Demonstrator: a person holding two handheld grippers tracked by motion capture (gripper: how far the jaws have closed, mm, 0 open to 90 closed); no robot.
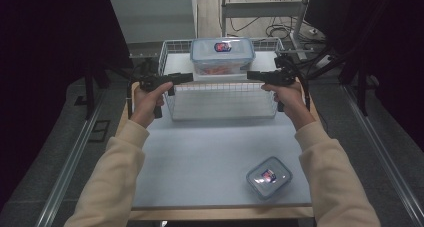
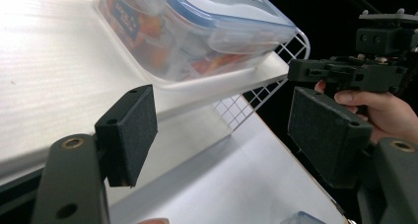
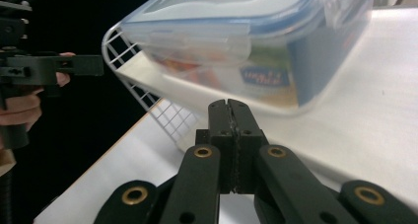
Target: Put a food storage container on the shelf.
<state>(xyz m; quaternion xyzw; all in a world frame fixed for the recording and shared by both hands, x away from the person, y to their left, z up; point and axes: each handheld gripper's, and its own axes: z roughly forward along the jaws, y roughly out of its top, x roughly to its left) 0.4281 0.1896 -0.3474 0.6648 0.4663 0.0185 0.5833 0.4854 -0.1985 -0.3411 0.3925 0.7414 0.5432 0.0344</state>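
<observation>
We are holding both grippers up at the wire basket [image 1: 170, 94], one on each side of the large box [image 1: 222, 54]. The box is sitting on a white shelf [image 2: 44, 81] inside the basket, toward its far end, with its clear blue-rimmed lid clipped on and something orange showing through the wall.

The left gripper [image 1: 180, 77] is reaching in at the box's left side with its jaws spread wide and nothing between them; in the left gripper view the pads [image 2: 133, 130] are hanging just below the shelf's front edge. The right gripper [image 3: 230, 115] is pointing at the box from the other side with its jaws pressed flat together, gripping nothing (it looks better placed for nudging or steadying than for grasping). Coming in from opposite sides like this suggests we are getting ready to handle a box too wide for one gripper.

A small box [image 1: 268, 177] is lying by itself on the table [image 1: 200, 152], near its front right corner, well apart from the basket.
</observation>
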